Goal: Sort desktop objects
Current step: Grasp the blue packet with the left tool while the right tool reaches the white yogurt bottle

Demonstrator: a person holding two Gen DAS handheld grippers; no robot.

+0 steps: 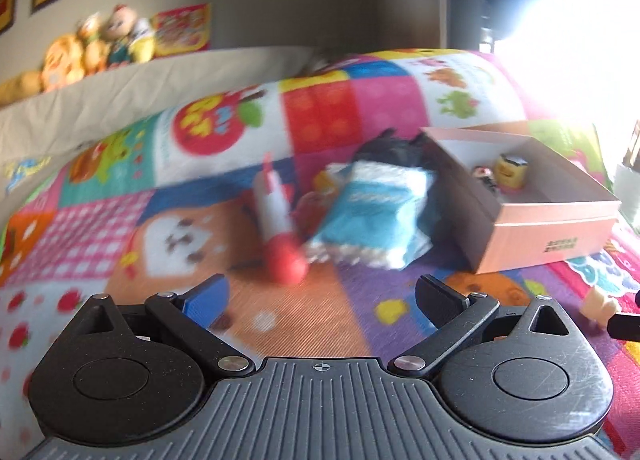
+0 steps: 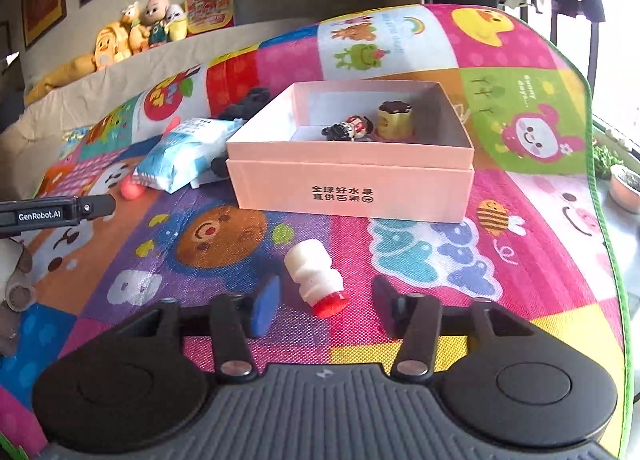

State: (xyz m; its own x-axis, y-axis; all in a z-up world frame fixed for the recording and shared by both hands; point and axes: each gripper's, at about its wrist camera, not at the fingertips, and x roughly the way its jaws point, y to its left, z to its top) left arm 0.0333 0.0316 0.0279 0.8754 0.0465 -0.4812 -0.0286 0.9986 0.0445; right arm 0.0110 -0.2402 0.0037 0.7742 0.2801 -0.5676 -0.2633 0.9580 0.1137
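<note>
My right gripper stands open around the small white bottle, not pressing it. Next I close, then carry it to the pink box.

I see a small white bottle with red cap lying on its side, near. Pink box beyond it, open, holding two figurines.

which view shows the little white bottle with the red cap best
The right wrist view: the small white bottle lies on its side on the mat, sharp and whole, between the open fingers of the right gripper, untouched. The left wrist view does not show it clearly; only a different, blurred red-tipped tube by the blue packet.
</note>
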